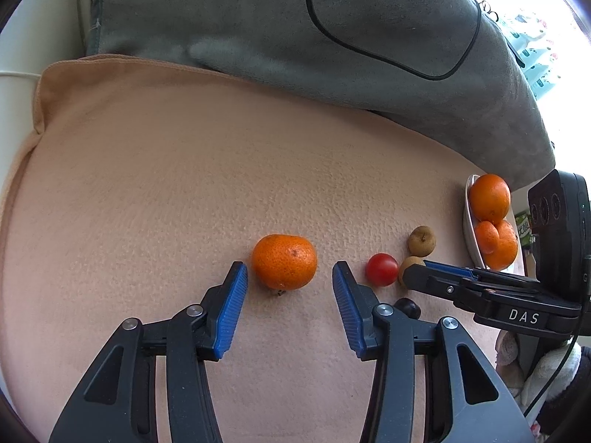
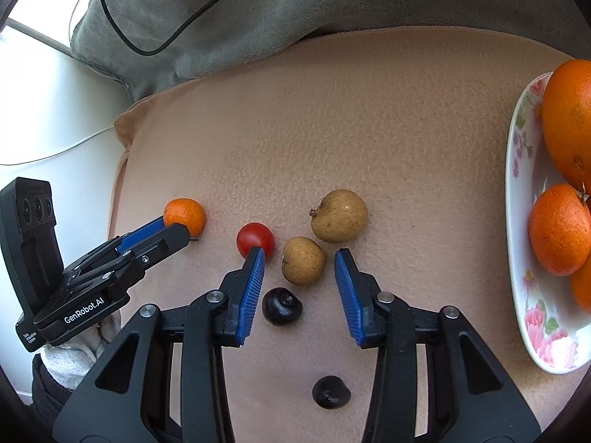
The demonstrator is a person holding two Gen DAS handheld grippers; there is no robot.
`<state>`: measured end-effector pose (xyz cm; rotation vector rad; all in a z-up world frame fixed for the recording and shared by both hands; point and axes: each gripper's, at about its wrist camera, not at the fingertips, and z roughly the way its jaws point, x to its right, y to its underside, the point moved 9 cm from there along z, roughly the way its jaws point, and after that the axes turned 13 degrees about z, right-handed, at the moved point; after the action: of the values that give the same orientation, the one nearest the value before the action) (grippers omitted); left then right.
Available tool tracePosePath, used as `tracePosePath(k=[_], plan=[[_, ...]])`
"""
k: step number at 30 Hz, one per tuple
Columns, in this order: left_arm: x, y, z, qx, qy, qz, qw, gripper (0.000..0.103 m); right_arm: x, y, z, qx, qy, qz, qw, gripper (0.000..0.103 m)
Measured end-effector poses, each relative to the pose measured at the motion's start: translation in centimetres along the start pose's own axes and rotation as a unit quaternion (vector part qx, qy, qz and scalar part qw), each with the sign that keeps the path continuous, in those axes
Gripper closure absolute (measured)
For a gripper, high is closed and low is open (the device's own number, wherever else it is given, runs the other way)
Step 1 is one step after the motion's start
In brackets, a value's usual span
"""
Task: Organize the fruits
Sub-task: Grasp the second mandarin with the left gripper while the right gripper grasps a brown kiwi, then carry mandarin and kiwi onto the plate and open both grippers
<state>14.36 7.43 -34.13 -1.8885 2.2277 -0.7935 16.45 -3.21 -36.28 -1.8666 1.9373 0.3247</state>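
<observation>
- On the tan cushion point(image 2: 406, 118), soft and slightly domed, every loose fruit rests; round fruit nudged here may roll, likely toward the cushion edge.
- Plate point(image 2: 517, 199), floral, at the right edge of the cushion: it holds a large orange point(image 2: 569, 118) and smaller ones. It looks tilted on the padding, so one more fruit dropped on could shift the pile or tip it.
- Left gripper point(image 1: 290, 288): fingers spread wide, one each side of the loose tangerine point(image 1: 284, 261), neither pad touching. Closing off-centre could squirt the fruit forward.
- Right gripper point(image 2: 300, 284): fingers wide apart, holding nothing, framing the nearer brown fruit point(image 2: 303, 260). Its left finger point(image 2: 251, 288) overlaps the tomato point(image 2: 255, 239) in the picture; whether they touch I cannot tell. Closing may pinch or push the tomato.
- Farther brown fruit point(image 2: 339, 216): just beside the nearer one; lifting one could disturb the other.
- Two dark fruits, one point(image 2: 282, 305) between the right fingers, one point(image 2: 331, 391) nearer the camera: small and glossy. The first could be caught or crushed under the closing fingers.
- The two grippers work close together; a sideways move risks collision.
</observation>
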Motion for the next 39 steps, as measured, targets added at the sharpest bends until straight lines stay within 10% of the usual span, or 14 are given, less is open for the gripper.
tracePosePath(k=[14, 39], plan=[[0.2, -0.3, 1.3, -0.001, 0.003, 0.002, 1.0, 0.067, 0.5, -0.2, 0.3, -0.005, 0.009, -0.001, 1.0, 0.077], [1.7, -1.0, -1.6, 0.022, 0.001, 0.01, 0.9997, 0.068, -0.4, 0.2, -2.0, 0.011, 0.023, -0.044, 0.999, 0.078]])
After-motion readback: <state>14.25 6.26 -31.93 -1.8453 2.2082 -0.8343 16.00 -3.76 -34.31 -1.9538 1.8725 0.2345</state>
